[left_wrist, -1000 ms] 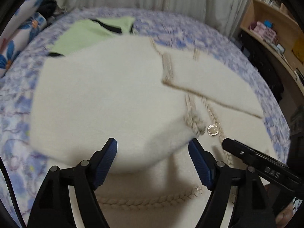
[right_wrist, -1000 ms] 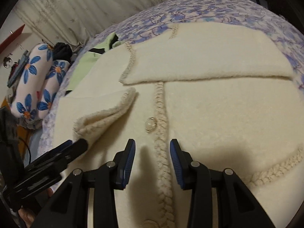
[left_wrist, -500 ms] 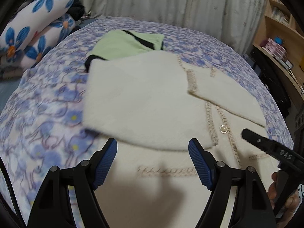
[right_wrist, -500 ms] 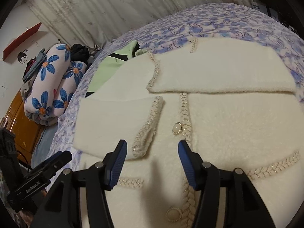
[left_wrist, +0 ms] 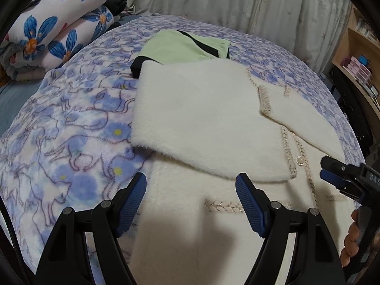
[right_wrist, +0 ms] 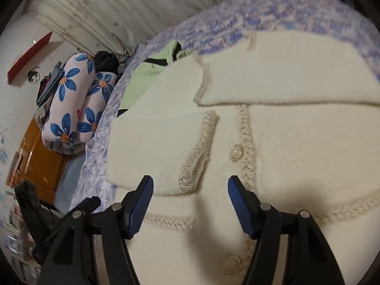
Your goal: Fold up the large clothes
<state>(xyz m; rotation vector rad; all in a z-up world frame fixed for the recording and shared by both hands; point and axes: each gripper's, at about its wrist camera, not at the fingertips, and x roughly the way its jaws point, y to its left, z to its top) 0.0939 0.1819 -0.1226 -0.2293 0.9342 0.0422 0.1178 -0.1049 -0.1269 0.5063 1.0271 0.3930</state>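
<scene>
From the left wrist camera, the left gripper (left_wrist: 191, 188) hangs above the near part of a cream cardigan (left_wrist: 201, 109) with its two blue-padded fingers (left_wrist: 249, 204) spread wide and nothing between them. The cardigan lies flat on a blue floral bedspread (left_wrist: 71, 147), both sleeves folded in across the front: the left sleeve (left_wrist: 190, 128) covers most of the chest, the right sleeve (left_wrist: 301, 116) lies farther back. One pearl button (left_wrist: 300, 160) shows on the braided placket; the hem is cut off below the frame. The far edge of the cardigan overlaps a light green garment (left_wrist: 180, 47) with black trim, only partly seen. At the right edge the right gripper (left_wrist: 337, 178) enters, its fingers seen edge-on, and part of the hand (left_wrist: 351, 244) holding it is cropped. Two rolled flower-print quilts (left_wrist: 59, 26) sit at upper left, a curtain (left_wrist: 237, 2) behind and shelves (left_wrist: 361, 54) at the right. From the right wrist camera, the right gripper (right_wrist: 190, 204) has its jaws wide apart and empty over the placket. Two buttons are visible here, an upper button (right_wrist: 236, 152) and a lower button (right_wrist: 230, 264) near the bottom edge. The far bedspread is blurred. The left gripper (right_wrist: 87, 203) appears only as a dark tip at lower left, too little to read its opening in this view. An orange cabinet (right_wrist: 40, 163) stands beyond the bed's edge.
</scene>
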